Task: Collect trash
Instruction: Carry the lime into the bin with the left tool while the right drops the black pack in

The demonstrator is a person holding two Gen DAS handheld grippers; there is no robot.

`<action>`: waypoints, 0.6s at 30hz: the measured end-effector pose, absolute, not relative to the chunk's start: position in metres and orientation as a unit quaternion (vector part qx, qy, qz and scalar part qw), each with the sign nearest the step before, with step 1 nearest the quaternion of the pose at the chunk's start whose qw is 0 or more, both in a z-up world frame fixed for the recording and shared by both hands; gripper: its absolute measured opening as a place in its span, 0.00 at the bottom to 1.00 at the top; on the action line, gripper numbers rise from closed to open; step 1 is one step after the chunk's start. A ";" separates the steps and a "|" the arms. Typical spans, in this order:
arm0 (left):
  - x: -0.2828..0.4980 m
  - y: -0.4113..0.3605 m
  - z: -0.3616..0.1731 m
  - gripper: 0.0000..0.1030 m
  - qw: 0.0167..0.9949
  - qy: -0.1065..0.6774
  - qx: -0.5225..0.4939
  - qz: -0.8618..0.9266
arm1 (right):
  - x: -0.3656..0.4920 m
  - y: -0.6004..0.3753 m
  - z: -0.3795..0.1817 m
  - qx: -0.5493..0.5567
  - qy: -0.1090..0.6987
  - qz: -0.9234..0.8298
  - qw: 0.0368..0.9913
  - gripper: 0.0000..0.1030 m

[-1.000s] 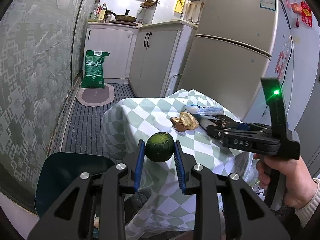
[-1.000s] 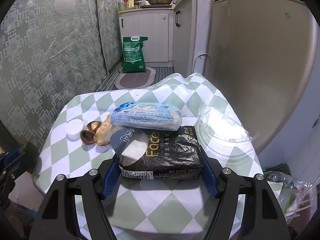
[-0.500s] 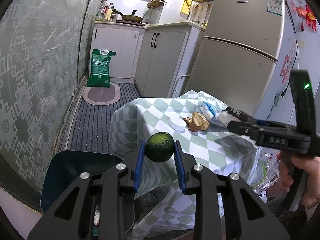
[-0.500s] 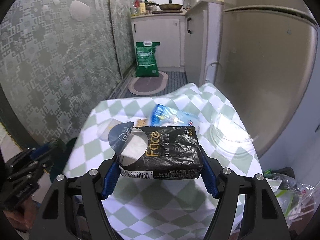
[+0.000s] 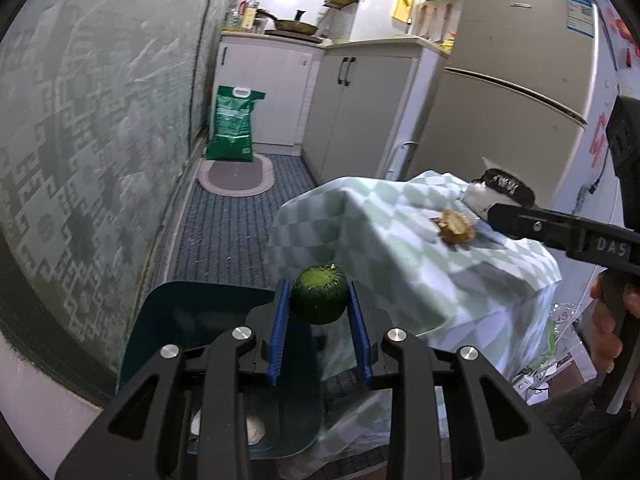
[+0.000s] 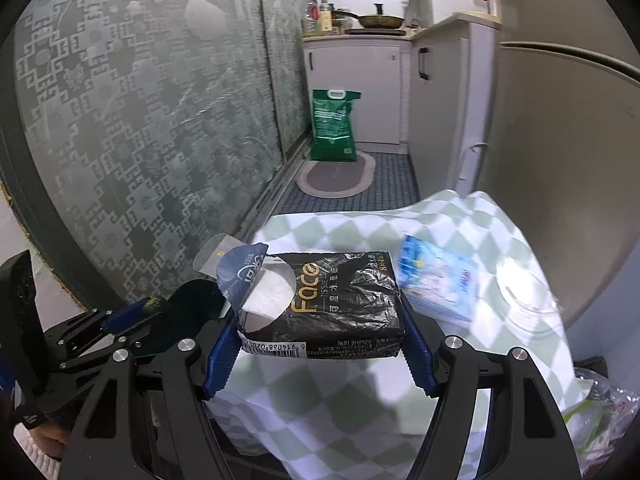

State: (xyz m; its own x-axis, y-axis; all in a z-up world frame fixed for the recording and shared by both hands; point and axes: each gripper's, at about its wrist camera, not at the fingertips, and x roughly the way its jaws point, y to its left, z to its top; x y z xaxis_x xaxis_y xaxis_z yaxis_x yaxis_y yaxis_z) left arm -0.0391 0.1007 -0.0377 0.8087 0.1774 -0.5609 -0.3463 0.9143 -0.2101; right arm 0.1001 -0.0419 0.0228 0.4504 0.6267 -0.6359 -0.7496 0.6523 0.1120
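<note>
My left gripper point(image 5: 319, 308) is shut on a round green fruit point(image 5: 319, 299) and holds it in the air above a dark teal bin point(image 5: 200, 320) beside the table. My right gripper point(image 6: 320, 328) is shut on a black tissue pack point(image 6: 332, 304) with a torn top, lifted above the checked tablecloth point(image 6: 360, 380). In the left wrist view the right gripper point(image 5: 560, 228) comes in from the right with the pack point(image 5: 500, 192). A blue-white plastic packet point(image 6: 440, 280) and brown food scraps point(image 5: 454, 222) lie on the table.
A clear plastic lid point(image 6: 524, 296) lies at the table's right. A fridge point(image 5: 512, 100) stands behind the table, white cabinets point(image 5: 352, 108) beyond. A green sack point(image 5: 234, 124) and an oval mat point(image 5: 238, 178) are on the floor. A plastic trash bag point(image 6: 600, 420) sits low right.
Both grippers have pulled back and to the left, away from the table. The black tissue pack has been lifted off the cloth. The green fruit now hangs over the teal bin.
</note>
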 end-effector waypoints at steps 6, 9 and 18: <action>-0.051 0.119 -0.045 0.30 0.931 0.286 -0.161 0.157 | 0.089 -0.019 0.022 -0.103 0.331 0.425 0.836 0.69; -0.055 0.125 -0.048 0.30 0.928 0.291 -0.164 0.164 | 0.083 -0.007 0.022 -0.108 0.332 0.435 0.830 0.69; -0.066 0.145 -0.059 0.30 0.917 0.309 -0.174 0.185 | 0.066 0.028 0.013 -0.129 0.339 0.464 0.808 0.69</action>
State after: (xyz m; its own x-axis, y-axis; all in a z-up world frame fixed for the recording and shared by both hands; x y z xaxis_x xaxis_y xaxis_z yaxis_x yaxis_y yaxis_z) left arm -0.0664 0.1449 -0.0595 0.7408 0.2324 -0.6302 -0.4473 0.8707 -0.2047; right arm 0.0664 0.0282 0.0133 0.3391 0.6627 -0.6677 -0.8374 0.5361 0.1068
